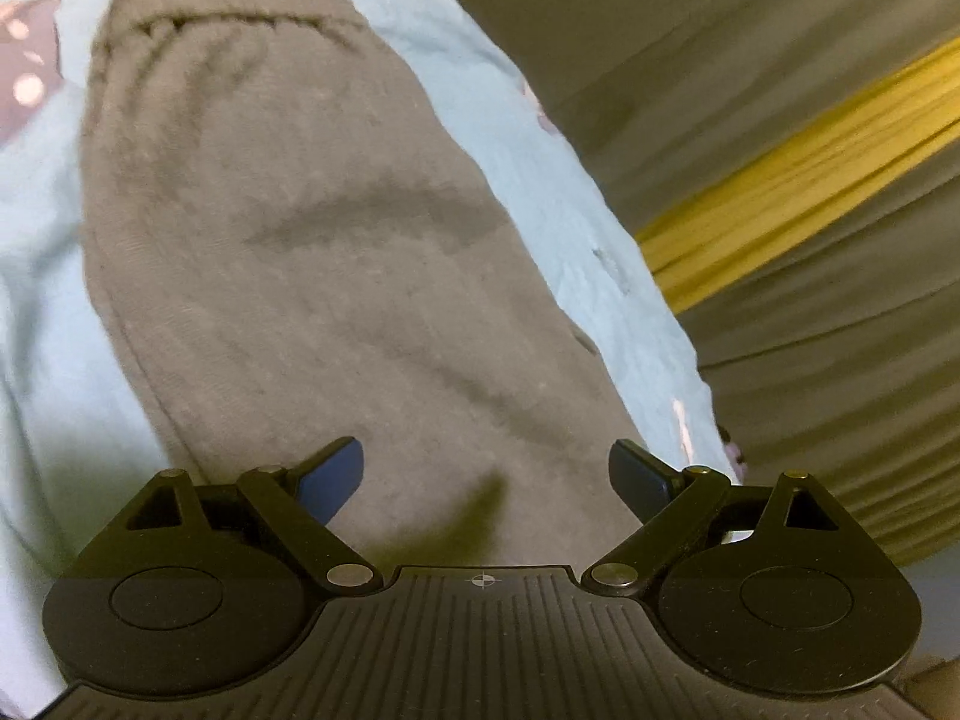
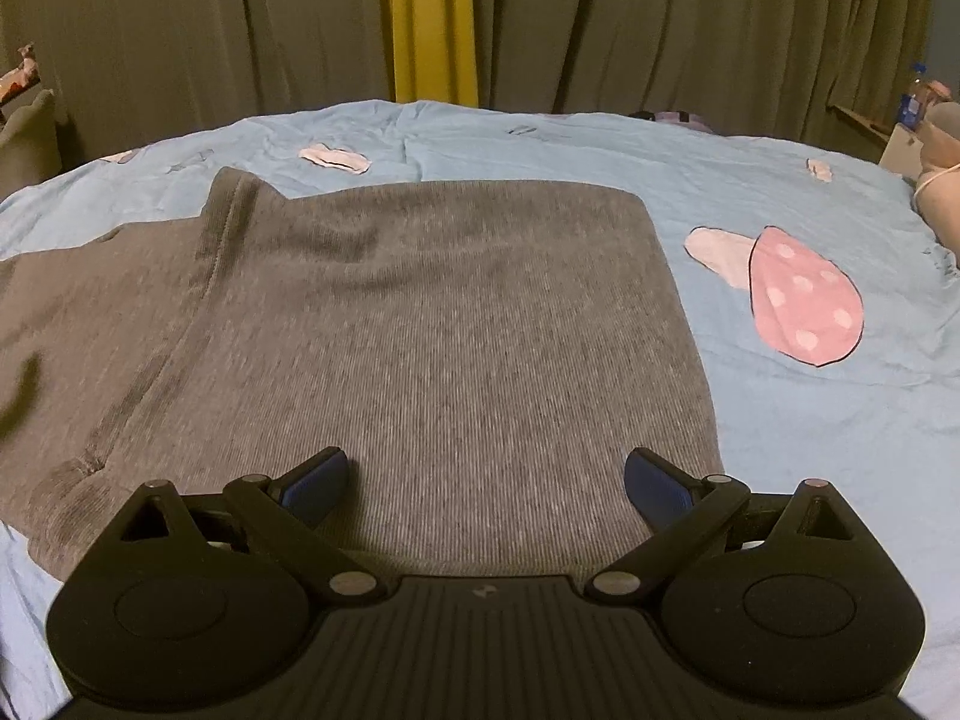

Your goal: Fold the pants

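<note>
Grey knit pants (image 2: 420, 330) lie folded flat on a light blue bedsheet (image 2: 780, 420). In the left wrist view the pants (image 1: 312, 252) run away from me, with the elastic waistband at the far end. My left gripper (image 1: 486, 480) is open and empty, just above the near part of the pants. My right gripper (image 2: 486, 486) is open and empty over the near edge of the folded pants. A seam runs along the pants on the left in the right wrist view.
The bedsheet (image 1: 540, 192) has pink mushroom prints (image 2: 804, 294). Olive curtains (image 2: 660, 18) with a yellow strip (image 2: 429, 18) hang behind the bed. A shelf with a bottle (image 2: 912, 99) is at the far right.
</note>
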`<state>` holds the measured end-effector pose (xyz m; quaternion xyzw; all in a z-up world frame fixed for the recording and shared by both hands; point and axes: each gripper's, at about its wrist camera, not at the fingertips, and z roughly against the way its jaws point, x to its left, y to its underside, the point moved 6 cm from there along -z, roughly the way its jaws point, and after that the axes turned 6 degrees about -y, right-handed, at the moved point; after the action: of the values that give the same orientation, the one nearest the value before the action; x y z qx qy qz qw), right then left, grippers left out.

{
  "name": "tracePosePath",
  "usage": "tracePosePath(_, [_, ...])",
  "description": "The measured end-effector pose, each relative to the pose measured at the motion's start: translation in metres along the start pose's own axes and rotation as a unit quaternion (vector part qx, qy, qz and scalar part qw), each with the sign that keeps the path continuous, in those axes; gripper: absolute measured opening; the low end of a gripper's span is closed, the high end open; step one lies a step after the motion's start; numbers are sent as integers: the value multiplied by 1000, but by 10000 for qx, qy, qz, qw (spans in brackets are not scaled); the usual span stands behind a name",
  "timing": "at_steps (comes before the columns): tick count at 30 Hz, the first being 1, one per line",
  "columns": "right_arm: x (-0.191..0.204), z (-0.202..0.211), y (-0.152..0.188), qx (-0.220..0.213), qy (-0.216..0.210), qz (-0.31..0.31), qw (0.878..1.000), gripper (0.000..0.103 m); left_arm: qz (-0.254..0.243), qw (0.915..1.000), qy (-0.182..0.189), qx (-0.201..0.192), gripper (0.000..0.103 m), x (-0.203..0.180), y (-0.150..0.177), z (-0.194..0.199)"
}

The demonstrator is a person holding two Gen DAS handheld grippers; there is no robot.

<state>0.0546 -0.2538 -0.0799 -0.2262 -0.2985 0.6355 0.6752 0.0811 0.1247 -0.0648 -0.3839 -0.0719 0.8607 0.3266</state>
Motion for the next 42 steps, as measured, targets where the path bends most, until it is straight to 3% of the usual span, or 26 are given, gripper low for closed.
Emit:
tracePosePath(9, [-1,-7,-2,-4,-16,32,10000,99,562,9960,200,-672,93,65,-66,44])
tracePosePath(12, [0,-8,-3,-12,-7,25,10000,99,860,9939,393,-574,87,90,-81,42])
tracePosePath(14, [0,-9,-3,-13,1,15,10000,99,1126,9915,495,-415,78,102,-86,36])
tracePosePath(17, [1,-10,-3,-12,41,21,10000,99,1441,9860,749,-373,76,113,-89,37])
tracePosePath(27, [1,-12,-4,-25,121,68,9999,99,1320,9852,1051,-304,75,136,-98,48])
tracePosePath(30, [1,-12,-5,-21,138,74,9999,99,1216,9876,971,-223,75,140,-97,48])
tracePosePath(31, [1,-12,-5,-22,143,75,9999,99,1209,9880,938,-203,80,142,-96,49])
tracePosePath(33, [1,-11,-5,-26,143,79,9999,99,1201,9903,674,-199,81,147,-94,47])
tracePosePath(42, [0,-12,-5,-30,144,89,9999,99,1110,9915,670,-77,81,141,-112,20])
